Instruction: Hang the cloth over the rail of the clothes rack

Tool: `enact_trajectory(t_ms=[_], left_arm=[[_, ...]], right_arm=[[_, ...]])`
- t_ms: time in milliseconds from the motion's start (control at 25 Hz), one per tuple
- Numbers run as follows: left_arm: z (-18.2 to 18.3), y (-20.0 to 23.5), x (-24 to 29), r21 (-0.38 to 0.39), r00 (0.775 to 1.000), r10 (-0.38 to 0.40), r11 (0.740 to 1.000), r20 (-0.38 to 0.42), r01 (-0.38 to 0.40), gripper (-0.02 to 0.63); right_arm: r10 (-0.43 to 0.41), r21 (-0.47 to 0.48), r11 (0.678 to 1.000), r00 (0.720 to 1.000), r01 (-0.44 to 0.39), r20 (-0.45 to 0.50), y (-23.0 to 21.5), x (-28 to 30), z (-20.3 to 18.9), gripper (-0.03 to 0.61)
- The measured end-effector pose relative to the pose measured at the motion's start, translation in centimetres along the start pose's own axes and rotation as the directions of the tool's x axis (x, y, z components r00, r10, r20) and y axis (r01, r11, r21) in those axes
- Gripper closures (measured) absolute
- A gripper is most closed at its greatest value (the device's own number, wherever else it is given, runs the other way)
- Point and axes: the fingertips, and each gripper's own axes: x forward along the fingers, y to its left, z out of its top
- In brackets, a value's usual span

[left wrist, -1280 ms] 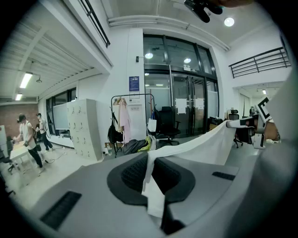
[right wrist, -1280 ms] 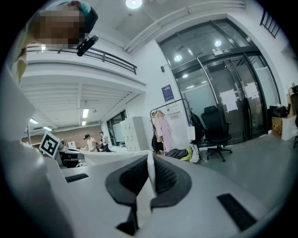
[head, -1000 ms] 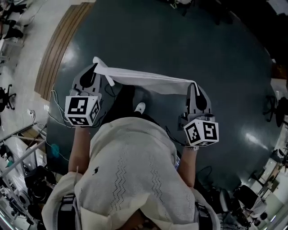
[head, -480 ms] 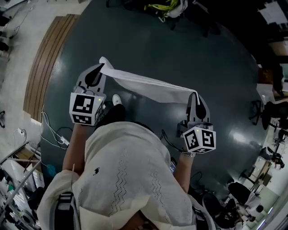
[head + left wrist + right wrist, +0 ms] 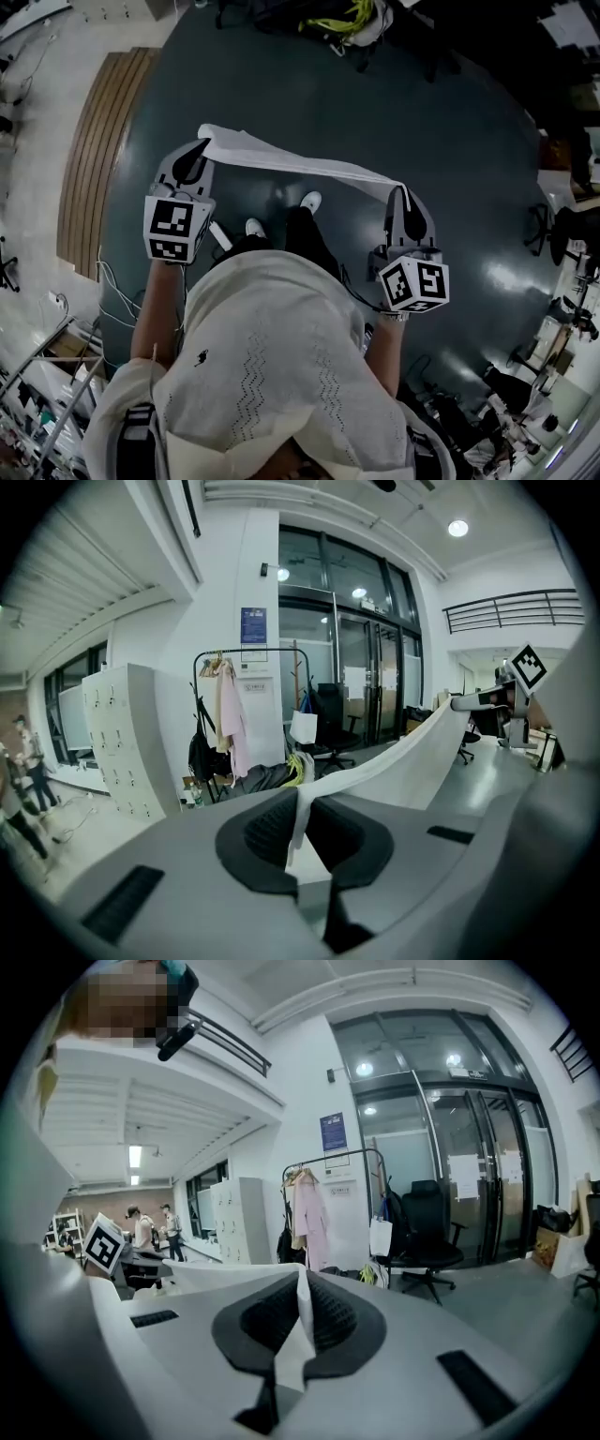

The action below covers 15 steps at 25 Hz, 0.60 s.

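Cloth (image 5: 300, 166) stretched btwn left gripper (image 5: 199, 148) & right gripper (image 5: 403, 192), both clamped on its ends.

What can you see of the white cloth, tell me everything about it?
The cloth is white, thin, soft-looking fabric gathered into a long band. It spans the air above the dark floor with a slight sag, one end pinched in the left gripper, the other in the right gripper. Nothing else touches it.

Cream knit sweater (image 5: 272, 366); white shoes (image 5: 311, 200); grey left gripper (image 5: 200, 150), right gripper (image 5: 401, 193); black-and-white marker cubes (image 5: 173, 228)
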Motion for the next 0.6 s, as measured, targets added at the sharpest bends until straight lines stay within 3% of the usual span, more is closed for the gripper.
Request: enact_trajectory(t_ms=[280, 480, 600], left_arm=[[2.2, 2.4, 7.1, -0.009, 0.999, 0.013, 1.0, -0.034, -0.013, 0.589], [3.5, 5.0, 14.0, 0.009, 0.987, 0.046, 0.999, -0.156, -0.045, 0.589], [6.3, 7.1, 17.9, 0.013, 0.982, 0.093, 0.996, -0.167, -0.092, 0.589]], right_arm=[[0.023, 0.025, 0.999, 0.999, -0.022, -0.046, -4.0, 8.6, 1.1, 0.555], [0.106, 0.077, 0.992, 0.99, -0.098, -0.095, -7.8, 18.8, 1.6, 0.555], [0.164, 0.067, 0.985, 0.981, -0.158, -0.1, -9.7, 24.7, 4.4, 0.555]])
